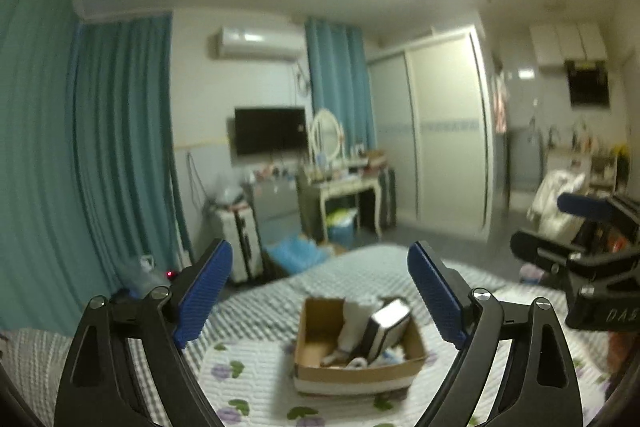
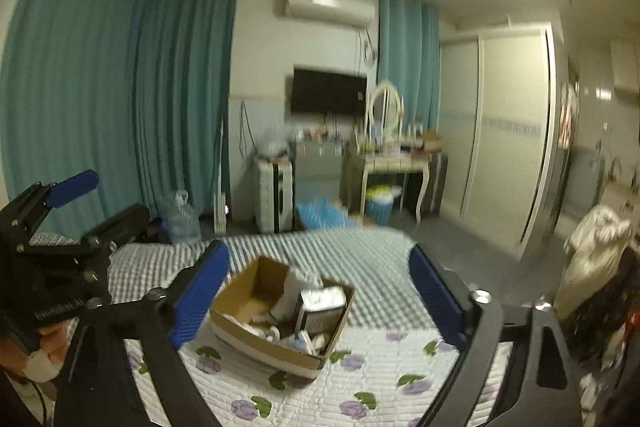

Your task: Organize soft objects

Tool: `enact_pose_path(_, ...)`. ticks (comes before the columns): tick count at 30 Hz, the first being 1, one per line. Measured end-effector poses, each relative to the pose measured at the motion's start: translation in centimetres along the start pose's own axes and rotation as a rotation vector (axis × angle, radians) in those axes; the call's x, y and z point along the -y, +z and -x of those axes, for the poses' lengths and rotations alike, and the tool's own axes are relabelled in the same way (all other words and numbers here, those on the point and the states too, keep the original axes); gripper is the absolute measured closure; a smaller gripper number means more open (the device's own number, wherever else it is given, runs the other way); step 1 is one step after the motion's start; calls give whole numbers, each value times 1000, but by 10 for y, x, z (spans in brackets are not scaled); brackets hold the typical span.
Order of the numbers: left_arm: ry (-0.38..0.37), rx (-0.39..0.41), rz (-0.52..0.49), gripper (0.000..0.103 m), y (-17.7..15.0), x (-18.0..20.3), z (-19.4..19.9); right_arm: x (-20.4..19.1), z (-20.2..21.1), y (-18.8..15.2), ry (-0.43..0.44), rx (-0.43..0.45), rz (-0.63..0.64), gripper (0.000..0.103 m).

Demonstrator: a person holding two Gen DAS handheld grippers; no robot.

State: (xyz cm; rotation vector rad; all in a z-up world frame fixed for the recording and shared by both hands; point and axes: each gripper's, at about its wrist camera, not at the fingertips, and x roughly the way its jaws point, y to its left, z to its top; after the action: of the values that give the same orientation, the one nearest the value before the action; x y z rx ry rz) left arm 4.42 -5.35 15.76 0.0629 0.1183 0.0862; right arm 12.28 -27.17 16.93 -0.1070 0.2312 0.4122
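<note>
An open cardboard box [image 1: 356,371] sits on the bed, holding white soft items [image 1: 356,323] and a dark boxy object [image 1: 386,327]. It also shows in the right wrist view [image 2: 280,343] with the same contents [image 2: 296,291]. My left gripper [image 1: 320,295] is open and empty, held above and in front of the box. My right gripper [image 2: 320,295] is open and empty, also above the box. Each gripper shows at the edge of the other's view: the right one [image 1: 580,247], the left one [image 2: 72,211].
The bed has a white flowered quilt [image 1: 248,379] over a grey checked blanket [image 1: 360,271]. Beyond the bed are teal curtains [image 1: 120,147], a suitcase [image 1: 240,239], a dressing table [image 1: 344,187], a wardrobe [image 1: 444,131] and a pile of clothes [image 2: 596,259].
</note>
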Motion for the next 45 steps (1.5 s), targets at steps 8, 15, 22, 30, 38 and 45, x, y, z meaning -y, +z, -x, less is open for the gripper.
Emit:
enact_pose_path(8,16,77,-9,12,-4,-9,56,-12,69,-2,-12,84,-24,0)
enact_pose_path(15,-37,6,44,12,-51,-14,33,-9,63,-40,26,93,-116,0)
enact_pose_path(22,-12,-80,29,12,-101,-10,1,-13,6,-86,41,32,-119,0)
enact_pose_path(30,35,-155,1,12,-140,-7,-17,-25,-40,-144,22,-26,-103,0)
enact_pose_path(38,31,-193,14,12,-152,-7,-18,-21,-49,-154,17,-56,-127,0)
enact_pose_path(45,25,-199,24,12,-155,-8,-17,-23,-44,-155,3,-47,-122,0)
